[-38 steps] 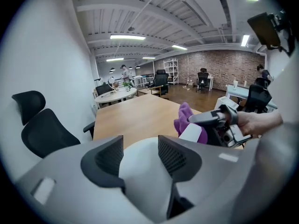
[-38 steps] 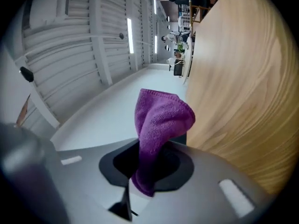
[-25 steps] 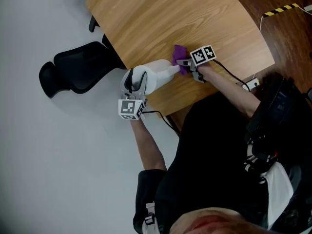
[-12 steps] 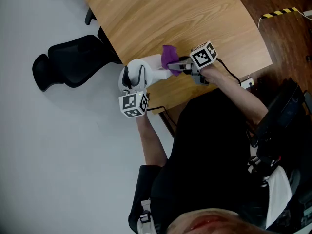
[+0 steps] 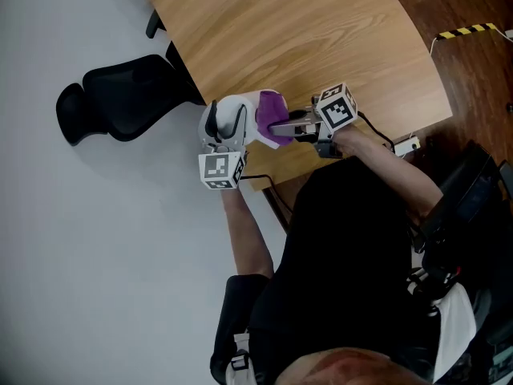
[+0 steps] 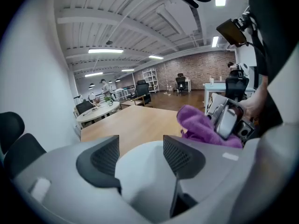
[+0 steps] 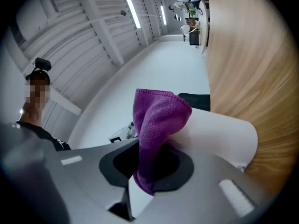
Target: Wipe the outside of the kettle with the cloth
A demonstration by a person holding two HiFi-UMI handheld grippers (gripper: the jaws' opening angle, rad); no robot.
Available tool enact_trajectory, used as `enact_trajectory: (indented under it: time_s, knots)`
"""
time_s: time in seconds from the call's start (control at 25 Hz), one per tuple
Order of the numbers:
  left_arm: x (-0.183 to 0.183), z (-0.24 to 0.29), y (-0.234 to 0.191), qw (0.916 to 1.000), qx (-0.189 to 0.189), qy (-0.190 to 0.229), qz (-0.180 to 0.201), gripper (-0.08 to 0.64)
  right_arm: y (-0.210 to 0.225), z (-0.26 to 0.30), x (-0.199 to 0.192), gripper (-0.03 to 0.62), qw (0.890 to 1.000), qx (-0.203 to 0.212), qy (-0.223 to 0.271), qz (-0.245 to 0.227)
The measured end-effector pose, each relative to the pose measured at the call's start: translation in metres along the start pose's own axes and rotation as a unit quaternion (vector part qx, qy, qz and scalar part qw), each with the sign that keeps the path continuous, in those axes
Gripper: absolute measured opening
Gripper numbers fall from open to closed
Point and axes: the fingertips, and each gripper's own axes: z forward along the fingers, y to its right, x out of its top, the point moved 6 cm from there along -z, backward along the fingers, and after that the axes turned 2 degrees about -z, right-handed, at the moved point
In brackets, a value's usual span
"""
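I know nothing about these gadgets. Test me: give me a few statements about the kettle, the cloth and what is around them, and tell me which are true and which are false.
1. The cloth is purple. True.
2. The kettle is black. False: it is white.
3. The right gripper is shut on the cloth. True.
4. The cloth lies flat on the table, apart from the kettle. False: it is held up off the table, against the kettle's side.
5. The chair beside the table is black. True.
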Motion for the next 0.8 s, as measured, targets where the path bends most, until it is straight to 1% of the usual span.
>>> enact_trajectory:
  time_s: [0.04, 0.08, 0.16, 0.2, 0.24, 0.28, 0.32, 0.36, 0.4, 0.44, 0.48, 0.52, 0.56, 0.64, 0.68, 0.72, 0.8]
  knots:
    - [0.001, 0.001, 0.001, 0.9999, -0.007, -0.005, 0.005, 0.159, 0.02, -0.003, -0.011, 0.062, 0.999, -0.028, -0.02, 0.0]
    - [0.003, 0.001, 0.002, 0.9998, -0.016, -0.008, 0.007, 0.155, 0.045, -0.009, -0.026, 0.062, 0.997, -0.069, -0.042, 0.003]
    - [0.007, 0.002, 0.005, 0.9995, -0.028, -0.009, 0.01, 0.146, 0.097, -0.027, -0.053, 0.063, 0.986, -0.151, -0.069, 0.023]
    - [0.009, 0.002, 0.007, 0.9994, -0.031, -0.008, 0.011, 0.146, 0.111, -0.035, -0.06, 0.063, 0.981, -0.178, -0.068, 0.033]
    - [0.01, 0.002, 0.008, 0.9994, -0.032, -0.007, 0.012, 0.146, 0.114, -0.04, -0.06, 0.063, 0.978, -0.196, -0.063, 0.033]
    - [0.011, 0.002, 0.009, 0.9994, -0.032, -0.006, 0.013, 0.146, 0.106, -0.042, -0.054, 0.063, 0.977, -0.204, -0.058, 0.019]
    - [0.012, 0.001, 0.01, 0.9994, -0.031, -0.005, 0.013, 0.144, 0.089, -0.039, -0.045, 0.063, 0.98, -0.195, -0.05, -0.007]
    - [0.012, 0.001, 0.011, 0.9994, -0.031, -0.005, 0.013, 0.144, 0.064, -0.033, -0.032, 0.063, 0.986, -0.16, -0.033, -0.039]
    - [0.013, 0.002, 0.011, 0.9994, -0.031, -0.004, 0.013, 0.144, 0.036, -0.024, -0.019, 0.063, 0.992, -0.104, -0.013, -0.069]
    - [0.014, 0.002, 0.01, 0.9994, -0.031, -0.004, 0.013, 0.142, 0.01, -0.013, -0.007, 0.063, 0.995, -0.041, 0.003, -0.094]
    - [0.014, 0.002, 0.009, 0.9995, -0.03, -0.004, 0.013, 0.143, -0.008, -0.002, 0.0, 0.063, 0.994, 0.009, 0.006, -0.112]
    - [0.014, 0.003, 0.008, 0.9995, -0.029, -0.003, 0.013, 0.143, -0.016, 0.006, 0.002, 0.063, 0.992, 0.038, 0.0, -0.124]
    - [0.013, 0.002, 0.008, 0.9995, -0.028, -0.004, 0.013, 0.143, -0.014, 0.01, 0.0, 0.063, 0.991, 0.049, -0.006, -0.127]
    - [0.012, 0.002, 0.009, 0.9995, -0.028, -0.006, 0.013, 0.143, 0.004, 0.005, -0.006, 0.061, 0.993, 0.046, -0.003, -0.112]
    - [0.013, 0.002, 0.009, 0.9995, -0.029, -0.007, 0.014, 0.142, 0.017, -0.001, -0.01, 0.061, 0.994, 0.034, -0.001, -0.106]
    - [0.014, 0.003, 0.01, 0.9994, -0.03, -0.009, 0.015, 0.143, 0.032, -0.007, -0.016, 0.061, 0.995, 0.013, -0.005, -0.102]
    - [0.015, 0.003, 0.01, 0.9993, -0.031, -0.01, 0.016, 0.143, 0.068, -0.019, -0.03, 0.061, 0.996, -0.041, -0.026, -0.08]
